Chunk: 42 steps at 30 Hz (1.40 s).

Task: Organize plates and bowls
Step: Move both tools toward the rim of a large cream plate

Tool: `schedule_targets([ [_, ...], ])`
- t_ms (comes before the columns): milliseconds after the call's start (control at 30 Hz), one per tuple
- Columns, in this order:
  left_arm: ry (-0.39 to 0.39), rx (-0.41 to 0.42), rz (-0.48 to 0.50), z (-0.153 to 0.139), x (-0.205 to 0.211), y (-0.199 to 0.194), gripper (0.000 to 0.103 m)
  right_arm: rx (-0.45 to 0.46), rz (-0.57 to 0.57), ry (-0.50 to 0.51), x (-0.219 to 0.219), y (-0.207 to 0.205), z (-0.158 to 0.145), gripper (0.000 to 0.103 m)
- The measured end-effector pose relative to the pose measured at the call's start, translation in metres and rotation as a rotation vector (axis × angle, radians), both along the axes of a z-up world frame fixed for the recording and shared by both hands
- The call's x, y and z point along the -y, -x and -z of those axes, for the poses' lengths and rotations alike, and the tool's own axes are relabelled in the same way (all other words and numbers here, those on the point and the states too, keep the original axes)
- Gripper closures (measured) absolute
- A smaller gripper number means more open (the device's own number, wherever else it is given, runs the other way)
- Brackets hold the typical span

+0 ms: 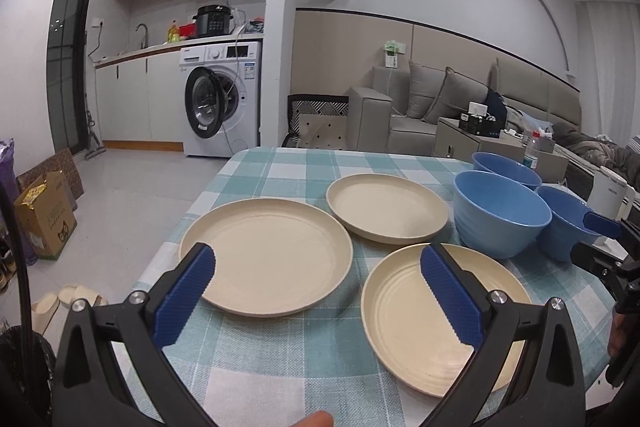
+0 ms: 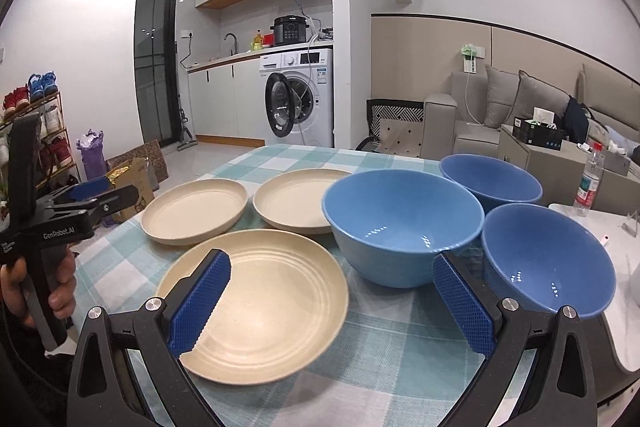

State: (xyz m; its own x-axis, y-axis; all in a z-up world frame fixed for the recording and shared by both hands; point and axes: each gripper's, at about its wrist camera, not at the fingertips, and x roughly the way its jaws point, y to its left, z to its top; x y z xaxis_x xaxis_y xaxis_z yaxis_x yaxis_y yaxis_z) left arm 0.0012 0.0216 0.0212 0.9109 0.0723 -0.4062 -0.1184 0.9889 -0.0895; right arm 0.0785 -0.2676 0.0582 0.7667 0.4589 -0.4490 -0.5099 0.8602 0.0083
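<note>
Three cream plates lie apart on the checked tablecloth: a left one [image 1: 266, 255] [image 2: 196, 211], a far one [image 1: 386, 207] [image 2: 296, 201] and a near ribbed one [image 1: 432, 323] [image 2: 260, 303]. Three blue bowls stand to their right: a big middle one [image 1: 500, 213] [image 2: 404, 223], a far one [image 1: 506, 169] [image 2: 490, 179] and a near right one [image 1: 568, 219] [image 2: 548, 263]. My left gripper [image 1: 318, 259] is open and empty, above the gap between the left and near plates. My right gripper [image 2: 332, 267] is open and empty, between the near plate and the bowls.
The table [image 1: 280, 367] has its left edge over a tiled floor with a cardboard box [image 1: 46, 219] and slippers [image 1: 64, 301]. A white kettle [image 1: 608, 193] and a bottle [image 2: 588, 187] stand to the right. The left gripper also shows in the right wrist view [image 2: 90, 187].
</note>
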Motion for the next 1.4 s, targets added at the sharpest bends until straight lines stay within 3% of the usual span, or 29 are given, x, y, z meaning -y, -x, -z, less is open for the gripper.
schedule_targets([
  [467,-0.070,-0.027,-0.096,-0.011,-0.013,-0.007,0.000,-0.039,-0.075,0.021,-0.037,-0.015,-0.008,0.000],
  [700,-0.095,-0.111,-0.102,-0.011,-0.025,-0.018,0.000,-0.060,-0.092,0.018,-0.054,-0.029,-0.016,0.000],
  [1033,-0.032,-0.131,-0.120,-0.020,-0.042,-0.029,0.000,-0.097,-0.117,0.010,-0.080,-0.049,-0.028,0.004],
  [1100,-0.035,-0.133,-0.128,-0.022,-0.045,-0.033,0.000,-0.113,-0.123,0.016,-0.088,-0.054,-0.028,0.009],
  [1400,-0.057,-0.151,-0.132,-0.021,-0.059,-0.052,0.000,-0.155,-0.129,0.046,-0.114,-0.071,-0.028,0.010],
])
